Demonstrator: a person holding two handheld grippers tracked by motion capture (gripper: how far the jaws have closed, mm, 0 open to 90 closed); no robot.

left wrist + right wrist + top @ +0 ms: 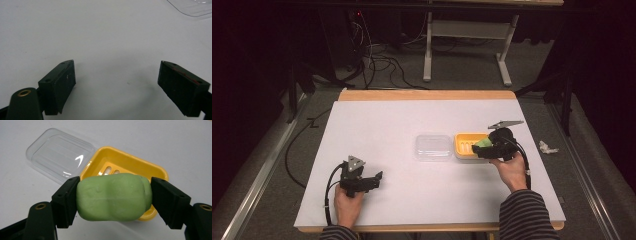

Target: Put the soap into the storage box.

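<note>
One green soap bar (pixel 113 196) sits clamped in the right gripper (pixel 113 197) above one yellow dish (pixel 130 165), near the table's (pixel 377 125) right edge; one clear lid (pixel 60 153) lies beside it. The left gripper (pixel 117 85) gapes empty.

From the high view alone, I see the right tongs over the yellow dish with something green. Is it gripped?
Observer: Yes, the right tongs are clamped on a green soap bar, one pad on each end.
Operator: Is the dish empty?
Observer: The yellow dish shows a bare slotted floor behind the bar.
Operator: And the left tongs?
Observer: The left tongs stand wide open over the bare white table; the clear lid lies ahead.
</note>
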